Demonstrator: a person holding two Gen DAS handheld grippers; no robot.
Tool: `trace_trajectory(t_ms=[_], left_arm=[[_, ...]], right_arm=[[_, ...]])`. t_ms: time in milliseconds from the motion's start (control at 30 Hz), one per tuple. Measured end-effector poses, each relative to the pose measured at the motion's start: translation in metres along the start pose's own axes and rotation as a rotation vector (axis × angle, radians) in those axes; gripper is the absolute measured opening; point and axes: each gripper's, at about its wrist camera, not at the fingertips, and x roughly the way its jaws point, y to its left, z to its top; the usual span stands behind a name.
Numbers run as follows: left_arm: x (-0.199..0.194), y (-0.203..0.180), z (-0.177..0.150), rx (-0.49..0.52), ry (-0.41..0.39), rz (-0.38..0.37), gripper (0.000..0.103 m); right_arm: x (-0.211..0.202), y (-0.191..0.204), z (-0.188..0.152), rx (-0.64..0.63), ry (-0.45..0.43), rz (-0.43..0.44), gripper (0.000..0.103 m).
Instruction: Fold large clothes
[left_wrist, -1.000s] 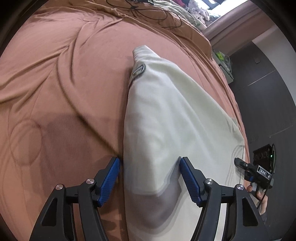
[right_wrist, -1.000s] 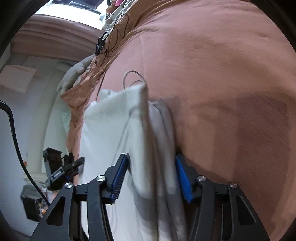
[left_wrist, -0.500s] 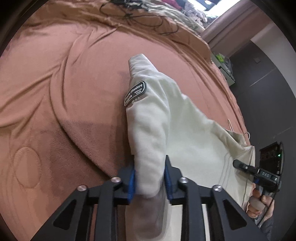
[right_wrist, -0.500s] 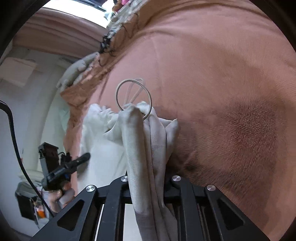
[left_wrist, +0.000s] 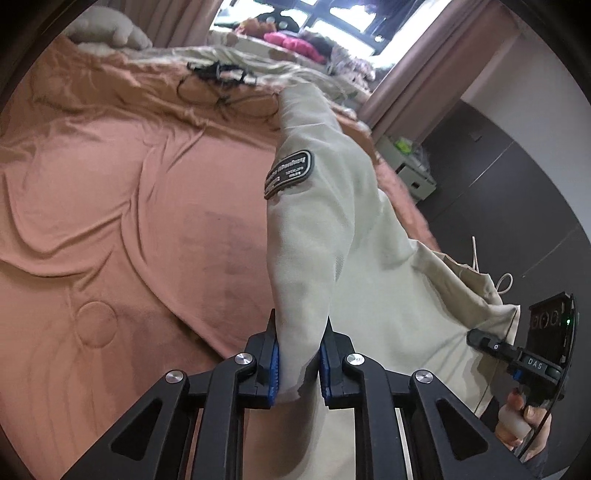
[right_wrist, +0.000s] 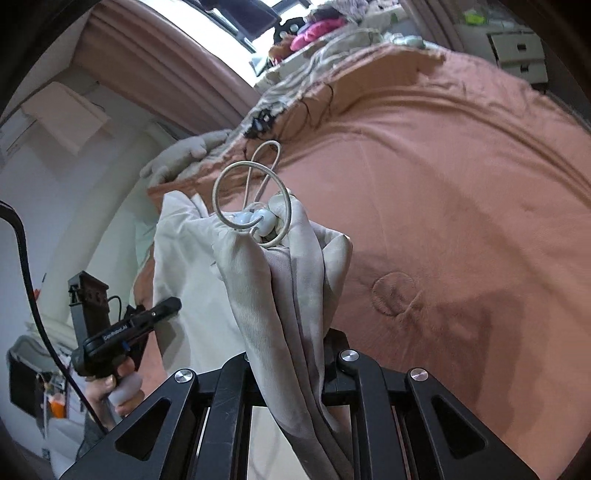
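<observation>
Where curtains (left_wrist: 417, 70) frame a bright window, a rust bedspread (left_wrist: 110, 192) lies wrinkled.

Your left hand-held gripper (left_wrist: 298, 356) was closing on the cream jacket's (left_wrist: 332, 236) sleeve above the bed (left_wrist: 110, 192).

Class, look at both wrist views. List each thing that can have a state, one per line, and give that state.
Left gripper: jaws closing, pads pressing a fold of the cream jacket.
Right gripper: shut on the jacket's bunched hem.
Cream jacket: lifted off the bed, hanging between the grippers.
Drawstring cord: looped, loose, sticking up from the hem.
Brown bedspread: spread, wrinkled.
</observation>
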Motion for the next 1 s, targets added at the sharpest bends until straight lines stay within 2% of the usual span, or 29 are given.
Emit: trace_trajectory(t_ms=[233, 467, 667, 1000], left_arm=[[-0.044, -0.042, -0.014, 0.035, -0.065, -0.035, 0.015], [-0.074, -0.096, -0.035, 0.056, -0.110, -0.102, 0.015], [-0.078, -0.149, -0.050, 0.087, -0.103, -0.159, 0.015], [-0.061, -0.245, -0.068, 0.165, -0.064, -0.250, 0.014]], right_arm=[[-0.052, 0.043, -0.017, -0.060, -0.084, -0.020, 0.011], [-0.119, 0.054, -0.027, -0.083, -0.193, -0.044, 0.011], [-0.179, 0.045, -0.032, -0.097, -0.252, -0.111, 0.011], [-0.271, 0.009, -0.031, -0.096, -0.315, -0.217, 0.011]])
